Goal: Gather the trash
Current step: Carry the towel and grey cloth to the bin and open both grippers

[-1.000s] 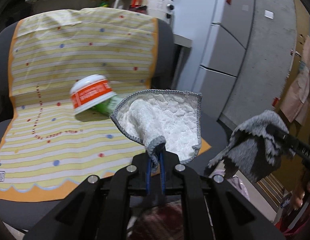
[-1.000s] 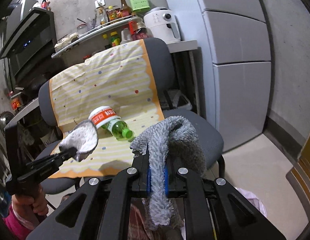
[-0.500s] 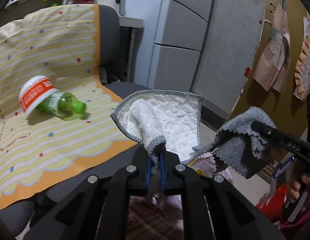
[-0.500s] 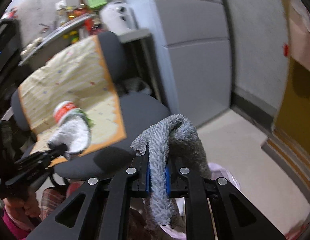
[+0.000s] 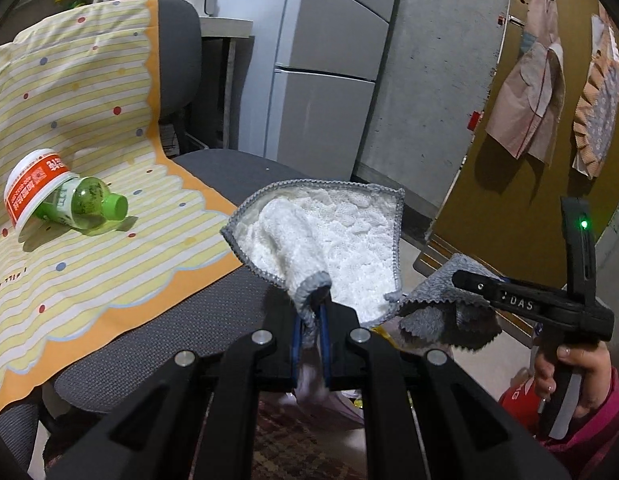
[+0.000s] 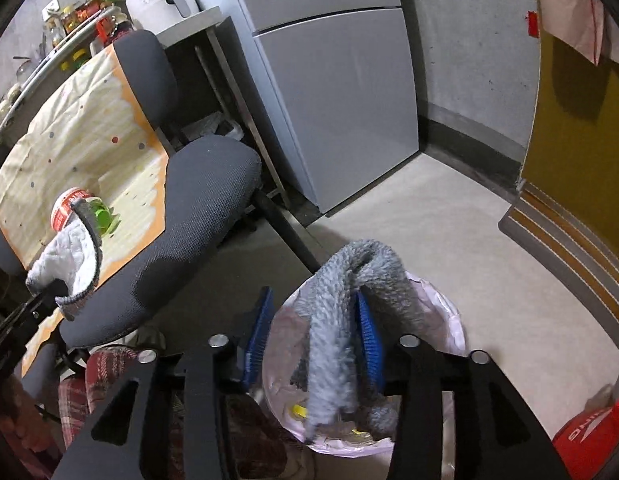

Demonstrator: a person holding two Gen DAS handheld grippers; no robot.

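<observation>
My left gripper [image 5: 309,320] is shut on a corner of a white cloth with grey trim [image 5: 329,240], held up over the chair's front edge. My right gripper [image 6: 313,328] stands open; a grey fluffy cloth [image 6: 341,320] hangs draped over its right blue pad, directly above a bin lined with a pink bag [image 6: 441,320]. The left wrist view shows that grey cloth [image 5: 445,312] at the right gripper's tip, low on the right. A green bottle [image 5: 81,204] lies on the chair with its base inside a white and orange cup [image 5: 29,188].
A grey office chair [image 5: 213,320] carries a yellow striped cover [image 5: 89,120]. A grey fridge [image 6: 329,80] stands behind it, beside a brown door [image 6: 569,140]. A red bag [image 6: 589,440] sits on the floor at the right. A hand [image 5: 565,368] holds the right gripper.
The right gripper swung down over the pink-lined bin and its jaws opened; the grey cloth now hangs on one pad. The left gripper turned right, still holding the white cloth.
</observation>
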